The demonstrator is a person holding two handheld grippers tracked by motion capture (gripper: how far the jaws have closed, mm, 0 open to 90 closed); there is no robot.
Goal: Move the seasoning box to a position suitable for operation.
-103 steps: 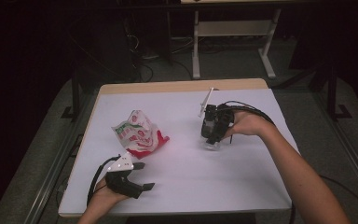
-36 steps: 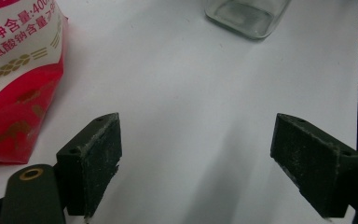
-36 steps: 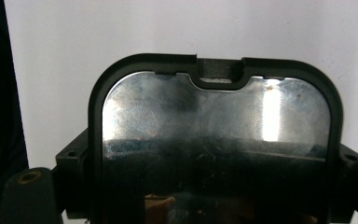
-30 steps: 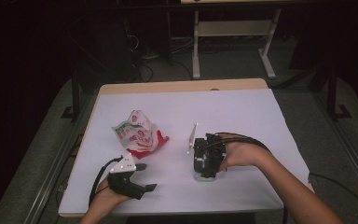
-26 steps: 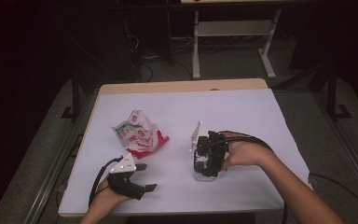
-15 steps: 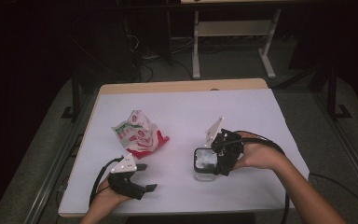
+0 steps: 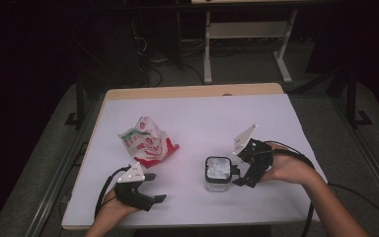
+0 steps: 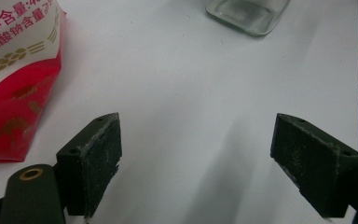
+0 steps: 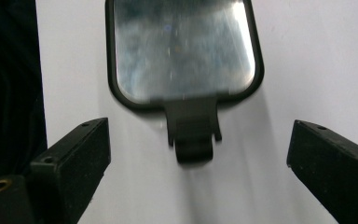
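Presently right gripper (image 7: 238, 174) jaws wide, empty, lidded glass container (image 7: 217, 173) just ahead; left gripper (image 7: 154, 187) wide, empty.

a white-topped table (image 7: 192, 116) with a bare wooden strip along its 12 o'clock edge stands on grey carpet (image 7: 44, 163). at 12 o'clock beyond it, a white metal stand (image 7: 246, 34) and tangled black cables (image 7: 153, 59) sit in a dark, unlit room.
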